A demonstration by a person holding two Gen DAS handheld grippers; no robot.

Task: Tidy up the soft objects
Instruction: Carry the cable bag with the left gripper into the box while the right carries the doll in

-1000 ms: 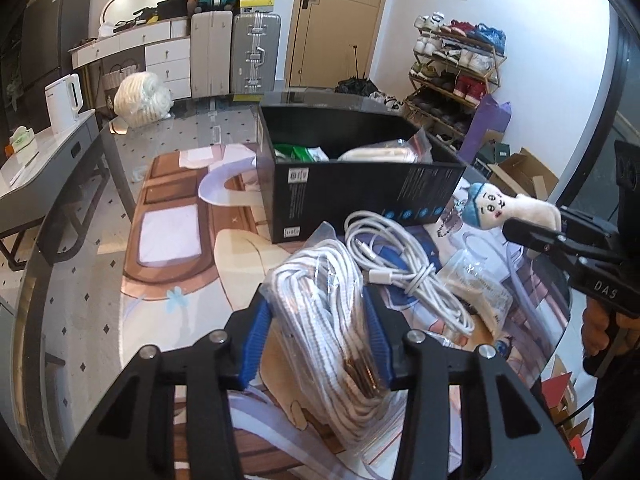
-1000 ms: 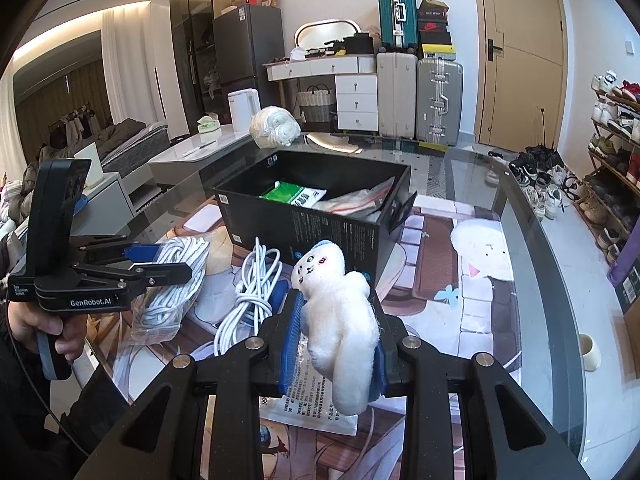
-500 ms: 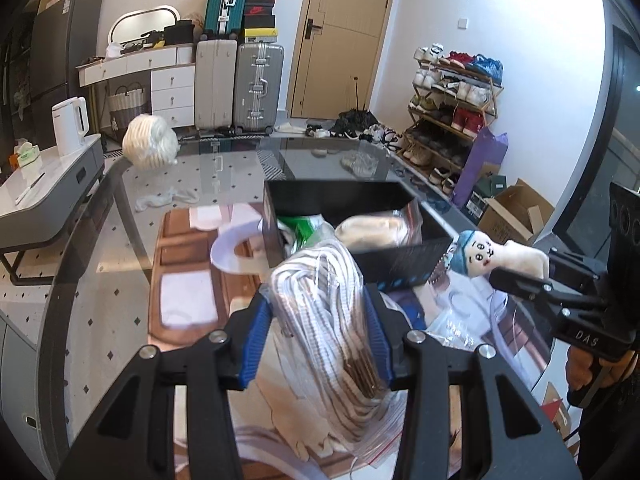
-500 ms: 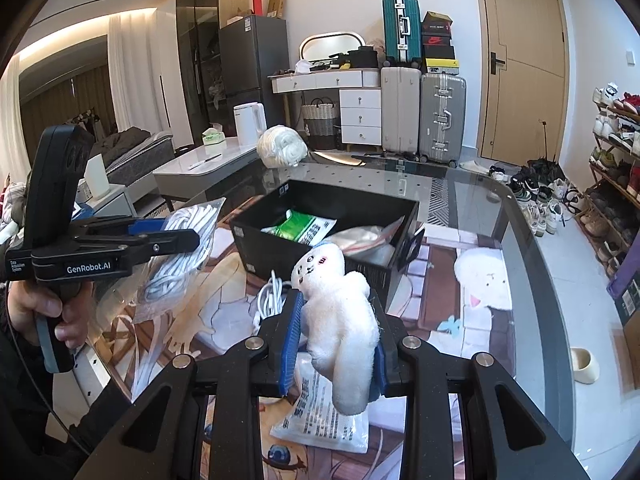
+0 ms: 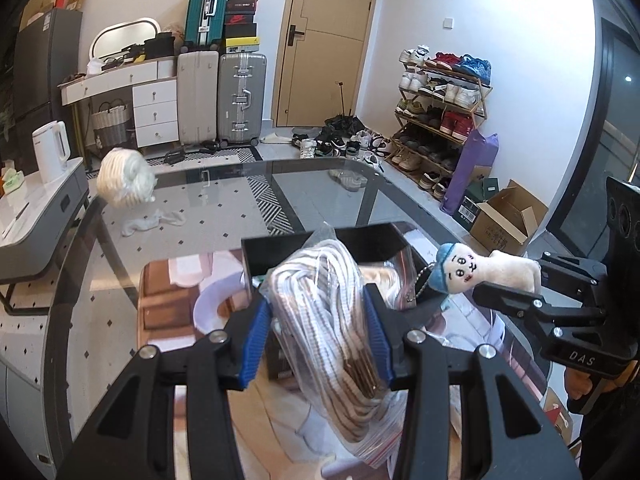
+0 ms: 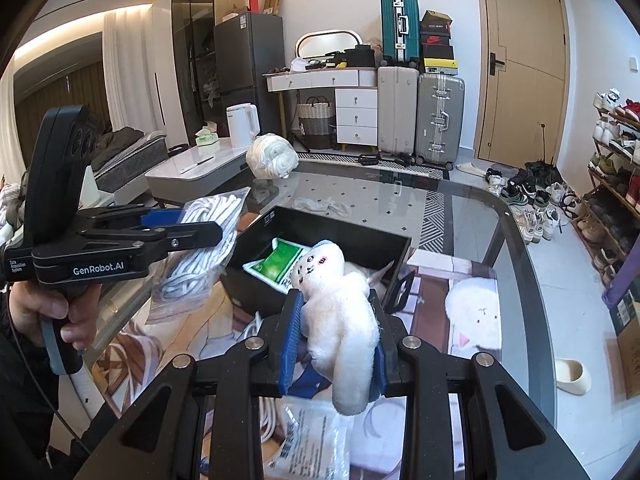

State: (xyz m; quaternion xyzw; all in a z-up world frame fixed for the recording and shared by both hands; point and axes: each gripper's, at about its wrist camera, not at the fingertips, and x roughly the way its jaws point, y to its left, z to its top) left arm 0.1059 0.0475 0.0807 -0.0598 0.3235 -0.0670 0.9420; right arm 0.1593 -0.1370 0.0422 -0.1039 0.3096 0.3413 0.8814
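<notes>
- Soft objects were in both of your grippers at this moment: a bagged coil of white rope (image 5: 320, 320) in the left gripper (image 5: 316, 328) and a small plush doll (image 6: 340, 304) in the right gripper (image 6: 334, 344).
- Your left fingers (image 5: 254, 344) were clenched on the rope through its clear bag, mid-coil, held in the air just in front of the black box (image 6: 320, 256).
- Your right fingers (image 6: 290, 344) were clamped across the doll's body, its head pointing toward the box, just short of the near wall.
- The box stood on the glass worktop (image 6: 460, 216) and already held a green packet (image 6: 280, 264) and another bagged item.
- The rope looked light and floppy, and I judged the plastic slippery; a grip across the thick middle of the bundle suited it, since the loose ends sagged below.
- The doll seemed very light and squashy; the torso was the sensible hold, because its bead chain (image 5: 420, 284) dangled and might have snagged the box rim.
</notes>
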